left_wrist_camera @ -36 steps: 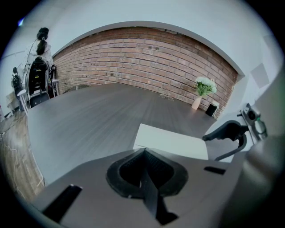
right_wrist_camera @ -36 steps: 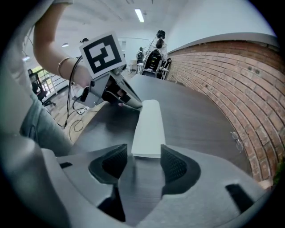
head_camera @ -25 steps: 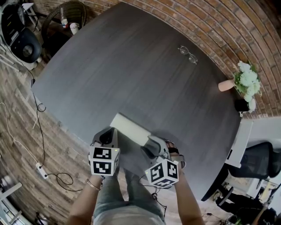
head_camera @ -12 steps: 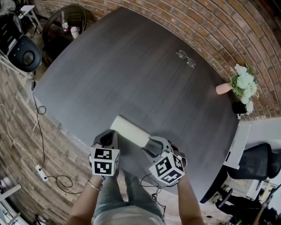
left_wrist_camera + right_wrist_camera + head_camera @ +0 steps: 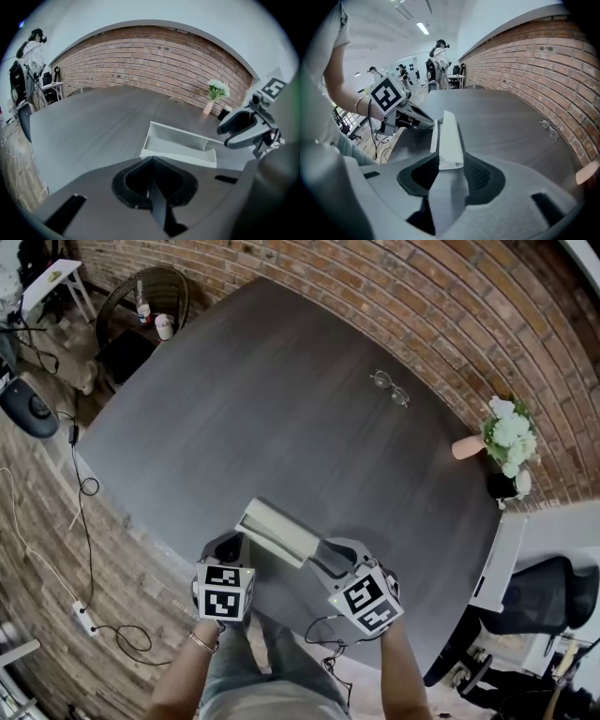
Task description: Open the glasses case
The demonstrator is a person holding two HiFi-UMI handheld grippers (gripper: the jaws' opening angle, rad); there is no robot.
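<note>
The white glasses case point(image 5: 278, 529) lies near the front edge of the dark table point(image 5: 281, 409). Its lid point(image 5: 451, 136) stands raised on edge, so the hollow base point(image 5: 180, 149) shows. My right gripper point(image 5: 330, 557) is at the case's right end. Its jaws have just been closing, and the lid's end sits pinched between them. My left gripper point(image 5: 228, 545) rests at the case's near-left corner. Its jaws meet in a point with nothing between them. A pair of glasses point(image 5: 389, 388) lies far across the table.
A pink vase with white flowers point(image 5: 506, 432) stands at the table's far right, near the brick wall. An office chair point(image 5: 534, 601) is off to the right. Cables lie on the wooden floor point(image 5: 89, 610) to the left. People point(image 5: 440, 51) stand far behind.
My right gripper has rolled and risen with the lid's end, so the case now gapes open. The left gripper has stayed at the case's left corner.
</note>
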